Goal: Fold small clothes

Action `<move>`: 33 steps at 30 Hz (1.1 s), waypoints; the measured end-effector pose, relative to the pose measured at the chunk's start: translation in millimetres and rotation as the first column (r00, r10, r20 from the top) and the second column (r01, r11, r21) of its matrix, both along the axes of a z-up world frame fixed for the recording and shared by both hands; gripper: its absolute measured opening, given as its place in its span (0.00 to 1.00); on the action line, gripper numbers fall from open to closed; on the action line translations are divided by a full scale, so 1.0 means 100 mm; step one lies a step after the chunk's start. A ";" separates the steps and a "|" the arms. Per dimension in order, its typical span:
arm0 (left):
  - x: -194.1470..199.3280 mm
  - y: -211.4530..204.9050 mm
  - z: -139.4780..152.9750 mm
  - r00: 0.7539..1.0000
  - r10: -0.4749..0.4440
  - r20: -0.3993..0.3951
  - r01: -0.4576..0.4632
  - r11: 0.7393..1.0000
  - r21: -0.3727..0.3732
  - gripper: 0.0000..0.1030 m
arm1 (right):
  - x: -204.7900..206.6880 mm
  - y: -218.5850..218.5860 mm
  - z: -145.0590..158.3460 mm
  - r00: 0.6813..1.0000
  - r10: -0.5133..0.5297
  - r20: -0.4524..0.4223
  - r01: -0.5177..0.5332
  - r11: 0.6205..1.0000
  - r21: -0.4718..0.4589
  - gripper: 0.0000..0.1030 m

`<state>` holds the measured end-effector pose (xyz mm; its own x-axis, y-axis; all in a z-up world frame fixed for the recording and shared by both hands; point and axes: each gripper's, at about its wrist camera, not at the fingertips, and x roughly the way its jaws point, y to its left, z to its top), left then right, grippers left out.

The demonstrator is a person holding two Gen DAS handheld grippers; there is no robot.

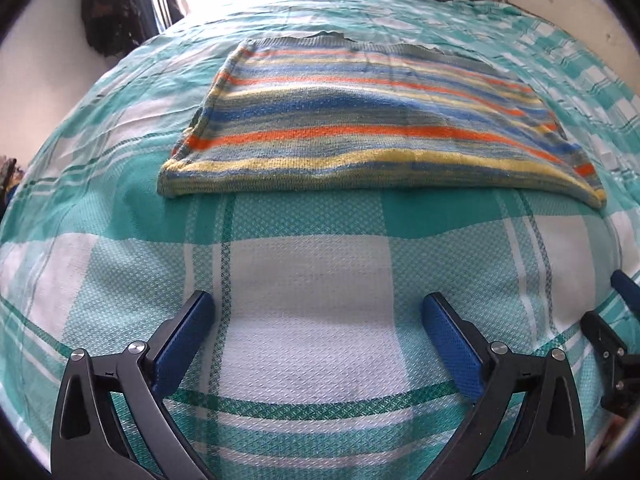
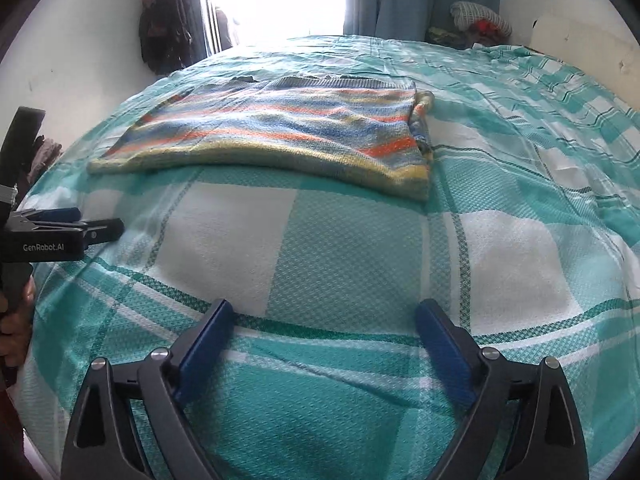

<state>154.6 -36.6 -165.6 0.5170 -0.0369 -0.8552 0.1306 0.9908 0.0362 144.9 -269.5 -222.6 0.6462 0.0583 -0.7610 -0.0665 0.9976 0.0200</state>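
Sweater (image 1: 360, 120) on bedspread (image 1: 312, 280), ahead

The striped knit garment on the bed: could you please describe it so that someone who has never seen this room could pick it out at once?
Start with the bed, covered by a teal and white checked bedspread. Lying flat on it toward the window side, beyond both open tongs, is the striped knit garment, roughly folded into a rectangle. Its orange, blue, yellow and grey horizontal stripes set it apart from the checked cloth around it.
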 end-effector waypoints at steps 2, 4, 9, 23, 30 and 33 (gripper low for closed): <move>-0.01 -0.01 0.00 1.000 0.000 0.003 0.000 1.000 0.007 1.00 | 0.02 0.00 -0.01 1.000 -0.001 0.002 0.001 1.000 -0.004 0.90; -0.01 -0.01 -0.01 1.000 -0.001 0.005 0.001 1.000 0.006 1.00 | 0.01 0.00 -0.01 1.000 -0.002 0.005 0.002 1.000 -0.012 0.90; -0.01 -0.03 -0.02 1.000 -0.002 0.013 0.002 1.000 0.012 1.00 | -0.02 0.01 -0.02 1.000 -0.003 0.006 0.003 1.000 -0.015 0.90; -0.01 -0.04 -0.02 1.000 -0.002 0.022 0.001 1.000 0.012 1.00 | -0.01 0.01 -0.03 1.000 -0.004 0.005 0.004 1.000 -0.018 0.91; -0.03 -0.05 0.01 0.999 -0.002 0.033 0.002 1.000 0.015 1.00 | -0.01 -0.01 -0.02 1.000 -0.005 0.004 0.005 1.000 -0.006 0.91; -0.14 -0.14 0.13 0.998 -0.050 0.026 0.048 0.997 0.055 0.98 | 0.02 -0.07 0.02 0.999 0.007 -0.033 -0.006 0.999 0.037 0.92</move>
<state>140.4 -50.3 -152.3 0.5387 -0.0167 -0.8423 0.1773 0.9797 0.0940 146.5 -276.3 -220.4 0.6203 0.0910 -0.7791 -0.0715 0.9957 0.0593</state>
